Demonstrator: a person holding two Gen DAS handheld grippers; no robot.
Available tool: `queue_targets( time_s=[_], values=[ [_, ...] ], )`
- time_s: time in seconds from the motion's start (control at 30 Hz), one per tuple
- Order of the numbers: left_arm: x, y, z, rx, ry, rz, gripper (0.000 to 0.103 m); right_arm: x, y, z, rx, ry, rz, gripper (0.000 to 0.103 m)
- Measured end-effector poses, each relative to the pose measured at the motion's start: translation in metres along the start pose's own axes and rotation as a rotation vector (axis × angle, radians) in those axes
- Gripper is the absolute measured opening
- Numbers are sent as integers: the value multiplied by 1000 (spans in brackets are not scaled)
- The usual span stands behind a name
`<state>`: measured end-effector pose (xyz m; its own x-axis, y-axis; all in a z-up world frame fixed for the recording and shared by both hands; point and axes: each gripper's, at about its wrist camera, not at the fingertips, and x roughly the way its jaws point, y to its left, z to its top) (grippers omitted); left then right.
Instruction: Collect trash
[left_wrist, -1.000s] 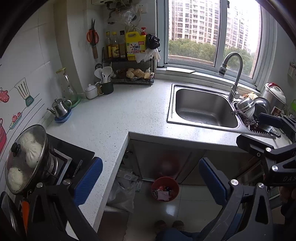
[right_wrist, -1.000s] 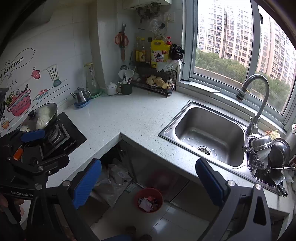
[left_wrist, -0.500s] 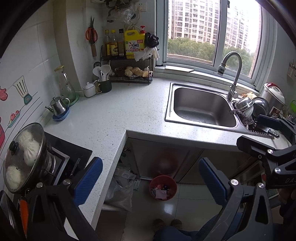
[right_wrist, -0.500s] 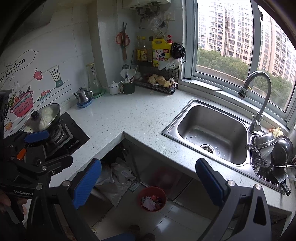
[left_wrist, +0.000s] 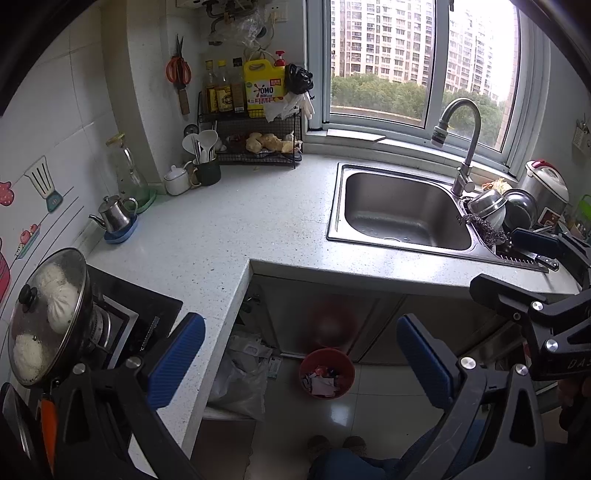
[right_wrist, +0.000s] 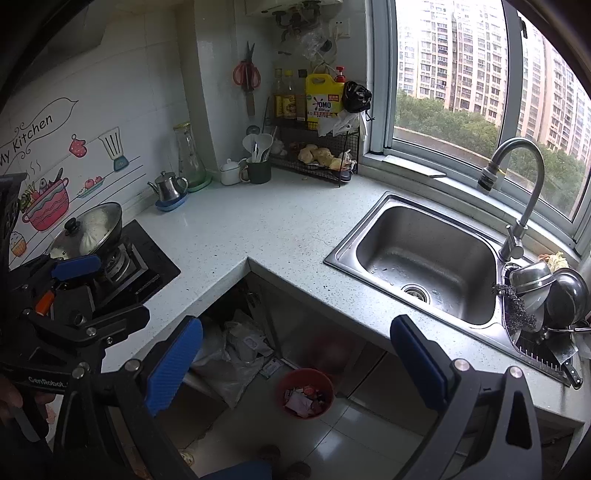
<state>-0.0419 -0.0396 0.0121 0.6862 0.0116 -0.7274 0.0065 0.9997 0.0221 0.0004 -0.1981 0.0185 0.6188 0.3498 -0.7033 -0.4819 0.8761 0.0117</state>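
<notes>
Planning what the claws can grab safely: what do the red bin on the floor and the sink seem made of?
Red bin: likely plastic, going by its even matte red wall and thin rim; paper scraps lie inside. Sink: looks like stainless steel, with a brushed grey sheen, soft reflections and water drops.

Bin (left_wrist: 326, 372) on floor, sink (left_wrist: 402, 216) in counter (left_wrist: 236, 229)
</notes>
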Motion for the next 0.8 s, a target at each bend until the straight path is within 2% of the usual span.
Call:
queue_targets(
  time_s=[0.8],
  values=[
    [5, -8, 3, 27, 13, 6, 103, 5, -3, 0, 4, 11, 17, 102]
  ],
)
